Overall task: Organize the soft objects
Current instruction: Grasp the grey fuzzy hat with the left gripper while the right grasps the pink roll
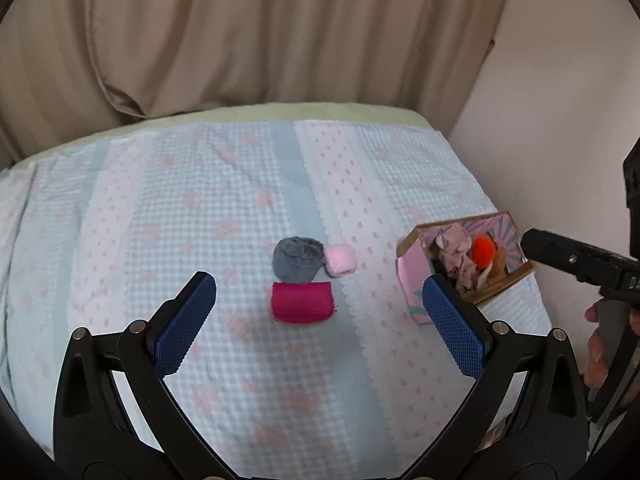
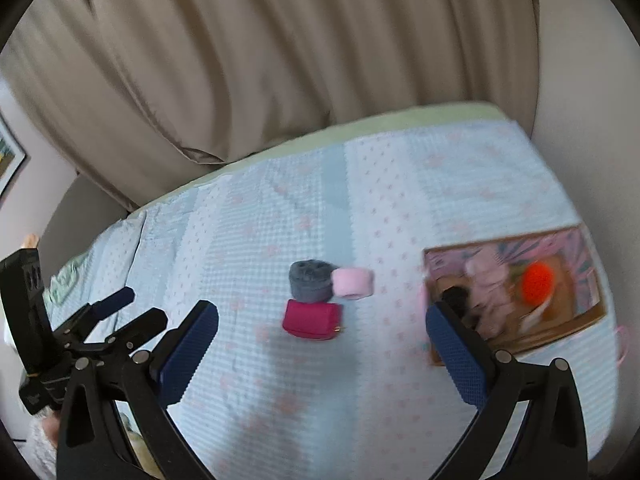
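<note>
Left tongs [image 1: 319,292]: spread wide, holding nothing, above the bed [image 1: 200,208].
Right tongs [image 2: 322,320]: likewise gaping and bare.
Grey roll [image 1: 297,259]: mid-bed, touching the pink roll [image 1: 341,264] and the magenta roll [image 1: 302,302] just in front of it.
Box [image 1: 412,276]: near the bed's right edge, holding pale cloths [image 1: 454,246] and an orange ball [image 1: 483,251].
Curtain [image 1: 256,32]: behind the bed.

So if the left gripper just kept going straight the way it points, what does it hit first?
Probably the magenta roll, which lies centred ahead of the open left gripper on the bedspread. The grey roll sits just behind it. Depth is hard to judge here.
</note>
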The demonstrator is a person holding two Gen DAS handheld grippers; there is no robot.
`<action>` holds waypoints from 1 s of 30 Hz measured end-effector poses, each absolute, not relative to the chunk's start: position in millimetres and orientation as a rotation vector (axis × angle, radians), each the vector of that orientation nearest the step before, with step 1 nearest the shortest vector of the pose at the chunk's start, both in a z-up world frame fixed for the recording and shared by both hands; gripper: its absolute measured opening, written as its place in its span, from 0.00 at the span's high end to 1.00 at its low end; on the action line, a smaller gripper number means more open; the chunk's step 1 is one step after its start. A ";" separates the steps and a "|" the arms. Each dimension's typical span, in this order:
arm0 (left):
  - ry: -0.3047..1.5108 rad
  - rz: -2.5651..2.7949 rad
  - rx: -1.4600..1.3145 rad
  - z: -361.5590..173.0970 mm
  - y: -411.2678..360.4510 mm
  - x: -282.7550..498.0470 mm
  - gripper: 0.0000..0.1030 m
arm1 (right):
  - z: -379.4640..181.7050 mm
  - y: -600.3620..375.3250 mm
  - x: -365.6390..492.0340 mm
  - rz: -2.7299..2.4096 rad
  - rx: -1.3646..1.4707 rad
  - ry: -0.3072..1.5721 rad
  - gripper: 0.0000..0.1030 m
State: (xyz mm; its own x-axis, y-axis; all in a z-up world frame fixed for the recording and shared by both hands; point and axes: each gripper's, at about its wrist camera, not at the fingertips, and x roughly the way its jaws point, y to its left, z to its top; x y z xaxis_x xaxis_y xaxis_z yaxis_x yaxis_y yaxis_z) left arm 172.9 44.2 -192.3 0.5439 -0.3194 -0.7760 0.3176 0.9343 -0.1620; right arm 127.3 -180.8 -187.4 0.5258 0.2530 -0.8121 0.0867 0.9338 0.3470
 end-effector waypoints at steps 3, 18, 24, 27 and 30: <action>0.936 -0.414 0.009 -214.5 51.9 195.4 0.00 | -214.4 -170.4 140.0 0.080 0.377 1.035 0.00; 1.039 -0.639 0.079 -376.2 29.4 304.7 0.01 | -374.6 -153.3 229.0 0.097 0.357 1.170 0.00; 1.102 -0.665 0.125 -434.7 10.3 325.8 0.01 | -424.6 -158.2 250.1 0.119 0.411 1.235 0.00; 1.116 -0.665 0.136 -455.2 4.4 333.4 0.01 | -442.6 -155.4 256.8 0.136 0.397 1.257 0.00; 1.120 -0.664 0.145 -471.8 -0.7 340.6 0.01 | -458.9 -154.1 262.6 0.151 0.424 1.276 0.04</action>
